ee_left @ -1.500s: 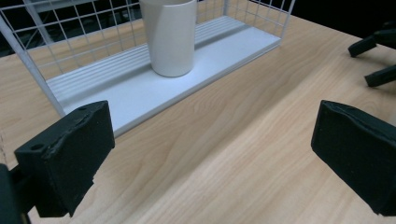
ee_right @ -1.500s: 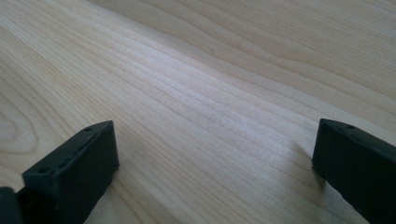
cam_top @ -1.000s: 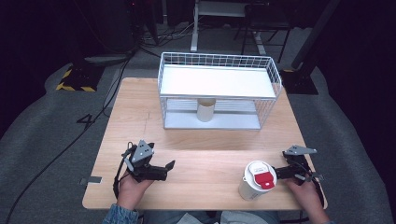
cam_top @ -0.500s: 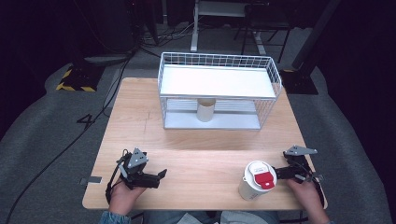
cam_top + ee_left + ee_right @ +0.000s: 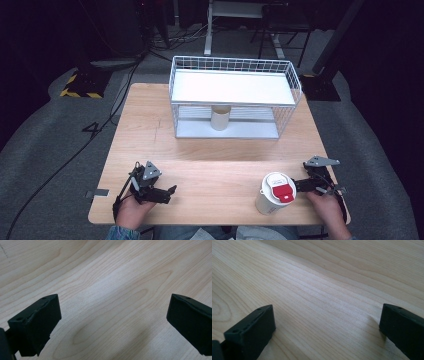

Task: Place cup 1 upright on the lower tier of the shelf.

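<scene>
**Grippers low at the near edge, jaws spread over bare wood**

Near the front edge of the wooden table (image 5: 215, 165), both hands rest low, one toward each near corner. The left gripper (image 5: 169, 192) sits near the left corner with its jaws pointing toward the table's middle; in the left gripper view its two black jaws stand wide apart with nothing between them, only pale wood grain below. The right gripper (image 5: 299, 186) lies close to the right edge, its tips pointing toward a white cylindrical container (image 5: 273, 194) with a red tab on its lid. In the high view those tips are very close to the container, but whether they touch it cannot be told. In the right gripper view the jaws are likewise spread wide, empty, over bare wood.

Between the two grippers the near half of the table is an open stretch of board. At the far half stands a white wire rack (image 5: 235, 100), box-shaped, with a flat white shelf on top ringed by a low wire rim, and an open lower level. A small pale cylinder (image 5: 220, 118) stands upright on that lower level, under the shelf, left of centre.

The tabletop is light wood with long, wavy grain and rounded corners. Jaw blocks are matte black and square-cut. Around the table lies grey floor.
</scene>
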Demonstrator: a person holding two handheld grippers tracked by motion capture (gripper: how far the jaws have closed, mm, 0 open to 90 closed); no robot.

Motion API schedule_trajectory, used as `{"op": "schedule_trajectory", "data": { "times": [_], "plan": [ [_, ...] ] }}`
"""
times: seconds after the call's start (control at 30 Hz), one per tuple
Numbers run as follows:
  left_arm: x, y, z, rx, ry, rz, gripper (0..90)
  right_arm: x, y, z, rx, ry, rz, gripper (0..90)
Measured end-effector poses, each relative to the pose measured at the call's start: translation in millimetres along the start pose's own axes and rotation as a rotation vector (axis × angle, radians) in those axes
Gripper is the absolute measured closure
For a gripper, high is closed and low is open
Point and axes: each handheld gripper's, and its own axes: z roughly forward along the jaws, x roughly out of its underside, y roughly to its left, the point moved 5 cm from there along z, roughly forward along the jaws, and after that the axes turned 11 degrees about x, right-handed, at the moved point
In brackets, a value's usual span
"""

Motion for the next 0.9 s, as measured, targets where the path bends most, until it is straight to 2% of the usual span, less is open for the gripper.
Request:
{"op": "schedule_trajectory", "data": {
  "times": [0.03, 0.23, 0.37, 0.43, 0.63, 0.9],
  "plan": [
    [0.7, 1.3, 0.5, -0.007, 0.004, 0.005, 0.1, 0.0, 0.0, 0.0, 0.0, 0.0, 0.0, 0.5],
    [6.5, 7.6, 4.1, -0.036, 0.03, -0.029, 0.1, 0.0, 0.0, 0.0, 0.0, 0.0, 0.0, 0.5],
    [10.5, 10.1, 8.2, -0.042, 0.058, -0.077, 0.1, 0.0, 0.0, 0.0, 0.0, 0.0, 0.0, 0.5],
    [12.2, 10.6, 10.8, -0.048, 0.076, -0.074, 0.1, 0.0, 0.0, 0.0, 0.0, 0.0, 0.0, 0.3],
    [14.1, 13.5, 12.3, -0.046, 0.032, -0.068, 0.0, -0.2, -0.5, 0.3, 0.004, 0.002, 0.003, 0.2],
    [14.2, 14.6, 12.1, -0.053, 0.029, -0.077, 0.1, 0.5, -1.0, -0.2, 0.014, 0.003, 0.015, 0.1]
  ]
}}
